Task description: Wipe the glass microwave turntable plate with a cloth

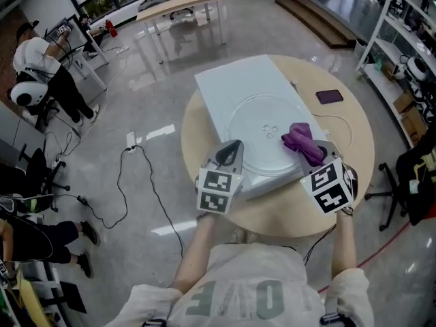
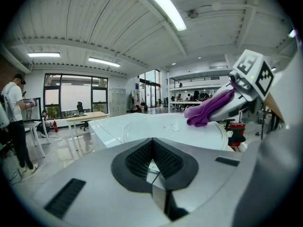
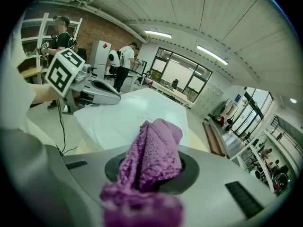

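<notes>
Your glass plate (image 1: 262,138) lies on the near half of the white slab (image 1: 231,80) on the round table (image 1: 354,148). The purple cloth (image 1: 303,140) is at the plate's right rim, clenched in your right gripper (image 1: 308,153). Your left gripper (image 1: 231,152) is at the slab's near left edge, jaws pressed together with nothing between them.
</notes>
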The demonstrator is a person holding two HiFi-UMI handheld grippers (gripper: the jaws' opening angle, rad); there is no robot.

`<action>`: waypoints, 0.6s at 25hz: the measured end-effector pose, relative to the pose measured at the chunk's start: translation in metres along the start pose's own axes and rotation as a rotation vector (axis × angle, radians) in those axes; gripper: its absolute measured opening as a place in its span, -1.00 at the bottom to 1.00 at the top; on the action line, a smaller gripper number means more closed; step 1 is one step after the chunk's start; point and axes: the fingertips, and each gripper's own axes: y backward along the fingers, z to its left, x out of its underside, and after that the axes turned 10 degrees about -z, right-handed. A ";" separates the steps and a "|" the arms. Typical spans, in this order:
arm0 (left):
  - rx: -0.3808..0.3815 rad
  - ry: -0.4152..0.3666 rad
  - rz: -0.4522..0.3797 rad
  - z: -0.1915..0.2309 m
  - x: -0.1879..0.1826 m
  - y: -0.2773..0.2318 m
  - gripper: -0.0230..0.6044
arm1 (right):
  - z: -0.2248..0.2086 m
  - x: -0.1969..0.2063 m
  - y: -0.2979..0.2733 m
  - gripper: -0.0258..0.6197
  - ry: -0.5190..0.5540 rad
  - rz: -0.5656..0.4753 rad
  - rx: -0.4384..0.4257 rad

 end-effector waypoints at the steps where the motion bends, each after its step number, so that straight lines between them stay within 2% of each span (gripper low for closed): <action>1: -0.002 0.000 -0.001 0.000 0.000 0.000 -0.94 | 0.004 0.001 0.007 -0.77 -0.001 -0.003 -0.003; 8: -0.015 -0.002 -0.002 0.001 0.000 0.000 -0.94 | 0.018 0.015 0.038 -0.77 -0.026 0.005 0.014; 15: -0.019 0.002 -0.003 0.001 -0.001 0.001 -0.94 | 0.019 0.016 0.044 -0.77 -0.028 -0.003 0.010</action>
